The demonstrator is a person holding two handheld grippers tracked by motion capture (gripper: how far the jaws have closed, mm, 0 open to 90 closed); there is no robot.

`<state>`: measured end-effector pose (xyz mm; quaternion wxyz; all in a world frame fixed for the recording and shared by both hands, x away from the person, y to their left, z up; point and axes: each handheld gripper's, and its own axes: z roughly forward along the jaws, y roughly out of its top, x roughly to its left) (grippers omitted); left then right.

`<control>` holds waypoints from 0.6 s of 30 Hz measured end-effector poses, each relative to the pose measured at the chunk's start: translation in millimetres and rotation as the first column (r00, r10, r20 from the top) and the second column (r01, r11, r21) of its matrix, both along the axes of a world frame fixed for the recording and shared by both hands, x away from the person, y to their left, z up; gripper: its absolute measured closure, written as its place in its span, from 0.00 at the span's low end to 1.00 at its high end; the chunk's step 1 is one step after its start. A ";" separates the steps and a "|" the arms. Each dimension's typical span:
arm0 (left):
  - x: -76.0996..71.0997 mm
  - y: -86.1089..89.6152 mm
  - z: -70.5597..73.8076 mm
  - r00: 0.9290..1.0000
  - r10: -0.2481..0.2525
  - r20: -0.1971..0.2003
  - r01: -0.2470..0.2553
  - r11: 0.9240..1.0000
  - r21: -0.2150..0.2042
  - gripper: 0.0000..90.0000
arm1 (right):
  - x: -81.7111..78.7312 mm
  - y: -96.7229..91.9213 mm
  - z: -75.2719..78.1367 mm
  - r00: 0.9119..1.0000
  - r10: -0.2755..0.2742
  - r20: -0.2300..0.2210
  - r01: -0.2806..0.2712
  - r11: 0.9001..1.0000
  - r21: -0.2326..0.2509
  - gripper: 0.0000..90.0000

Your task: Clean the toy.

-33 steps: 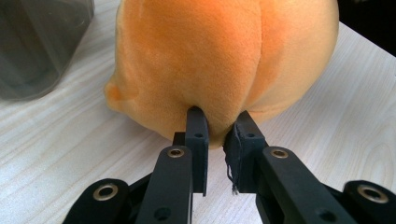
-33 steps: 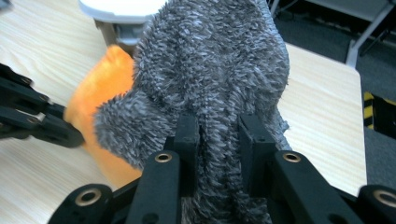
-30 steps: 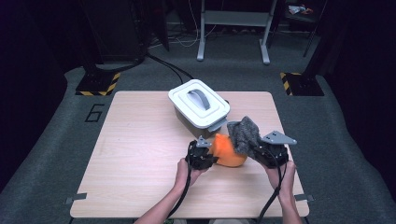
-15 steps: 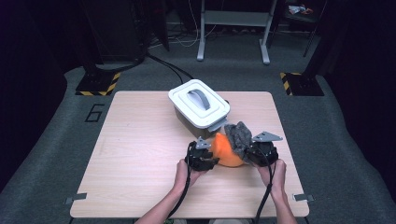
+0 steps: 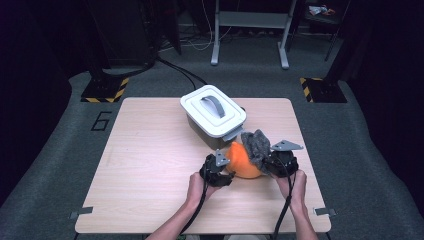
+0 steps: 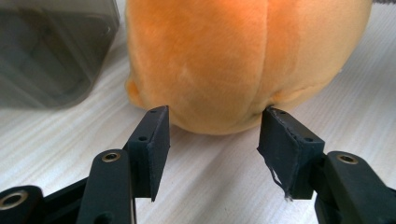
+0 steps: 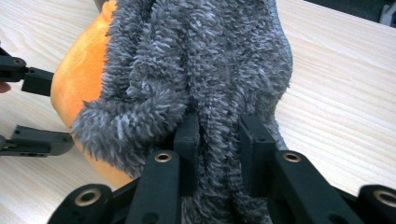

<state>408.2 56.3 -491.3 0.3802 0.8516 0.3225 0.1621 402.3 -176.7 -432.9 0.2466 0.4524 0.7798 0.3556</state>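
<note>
Now, from the high view, the orange plush [image 5: 243,161] lies just in front of the white lidded bin [image 5: 214,116], left gripper [image 5: 223,171] and right gripper [image 5: 267,161] flanking it. In the left gripper view its 2 jaws have just been opening, spread beside the plush [image 6: 233,60], not pressing. In the right gripper view the jaws pinch the plush's grey fur [image 7: 205,84].

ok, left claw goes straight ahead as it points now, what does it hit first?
The orange plush toy. The left claw has just been opening; its jaws stand apart right at the toy's lower edge, nothing between. Whether the tips touch it is hard to tell.
</note>
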 end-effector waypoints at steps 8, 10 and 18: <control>-0.1 -6.6 -2.3 0.999 -0.026 0.035 0.025 0.999 0.039 0.70 | -1.9 1.4 0.8 1.000 0.003 0.006 -0.003 1.000 -0.010 0.79; 0.7 -4.3 -2.1 0.999 -0.027 0.028 0.027 0.999 0.021 0.78 | -2.6 1.1 0.9 1.000 -0.004 0.004 0.004 1.000 0.000 0.79; -0.1 0.3 2.0 0.999 -0.017 -0.030 0.015 0.999 -0.052 0.89 | -6.1 -3.6 4.7 1.000 0.000 0.022 0.000 1.000 0.007 0.79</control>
